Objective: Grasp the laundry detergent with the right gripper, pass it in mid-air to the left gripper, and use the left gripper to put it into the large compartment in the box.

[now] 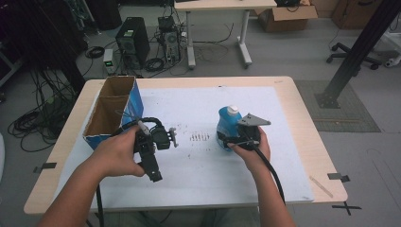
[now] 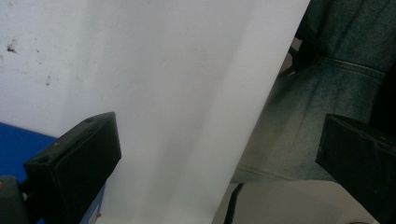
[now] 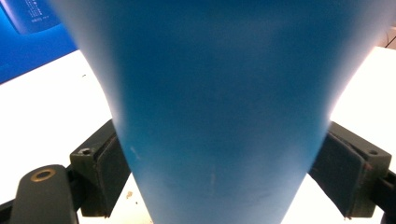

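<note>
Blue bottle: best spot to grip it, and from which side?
Grip the bottle low on its wide body, coming in level from the person's side, as the right gripper does. It stands upright, white cap up, so the flanks are open. The right gripper view shows pads pressed on both flanks.

Blue bottle (image 3: 219,107) blurred, its top and base cut off.

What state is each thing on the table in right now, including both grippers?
Blue bottle: upright on the white mat, white cap on, clamped between the jaws.
Right gripper: shut on the blue bottle.
Left gripper: open, holding nothing, jaws wide apart.
Cardboard box: open at the top, two compartments, nothing visible inside.
White mat: flat, with dark specks near the middle.
</note>
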{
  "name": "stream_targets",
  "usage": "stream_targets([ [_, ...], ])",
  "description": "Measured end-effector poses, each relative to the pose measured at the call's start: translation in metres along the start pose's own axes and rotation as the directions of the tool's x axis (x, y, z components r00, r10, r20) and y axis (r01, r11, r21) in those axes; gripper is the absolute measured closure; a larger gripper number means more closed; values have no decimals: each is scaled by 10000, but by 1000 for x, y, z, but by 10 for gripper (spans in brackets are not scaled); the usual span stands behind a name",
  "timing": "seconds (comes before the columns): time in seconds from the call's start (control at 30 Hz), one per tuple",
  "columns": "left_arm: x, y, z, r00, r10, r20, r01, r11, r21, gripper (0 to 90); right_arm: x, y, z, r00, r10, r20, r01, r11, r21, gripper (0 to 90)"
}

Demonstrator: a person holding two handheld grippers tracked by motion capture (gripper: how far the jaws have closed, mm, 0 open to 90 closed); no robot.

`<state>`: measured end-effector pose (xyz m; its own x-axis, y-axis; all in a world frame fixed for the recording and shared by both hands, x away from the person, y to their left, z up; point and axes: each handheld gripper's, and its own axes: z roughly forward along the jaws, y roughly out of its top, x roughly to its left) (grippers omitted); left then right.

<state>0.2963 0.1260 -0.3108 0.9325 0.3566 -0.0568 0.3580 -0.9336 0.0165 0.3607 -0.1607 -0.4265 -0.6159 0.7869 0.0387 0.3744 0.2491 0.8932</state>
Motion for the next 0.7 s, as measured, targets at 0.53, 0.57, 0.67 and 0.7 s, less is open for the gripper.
stream_targets([
  [0.53,2,-2,0,10000,-59,10,59,9999,-131,2,5,-3,3,9997,-215,133,216,9998,-46,252],
  [0.57,2,-2,0,10000,-68,9,68,9999,-135,2,6,-3,3,9996,-250,148,250,9997,-32,277],
  [0.67,3,-3,0,10000,-89,11,89,9999,-136,2,6,-4,3,9994,-274,203,277,9996,-109,301],
  [0.7,3,-3,0,10000,-89,11,89,9999,-136,2,6,-4,3,9994,-274,203,277,9996,-109,301],
])
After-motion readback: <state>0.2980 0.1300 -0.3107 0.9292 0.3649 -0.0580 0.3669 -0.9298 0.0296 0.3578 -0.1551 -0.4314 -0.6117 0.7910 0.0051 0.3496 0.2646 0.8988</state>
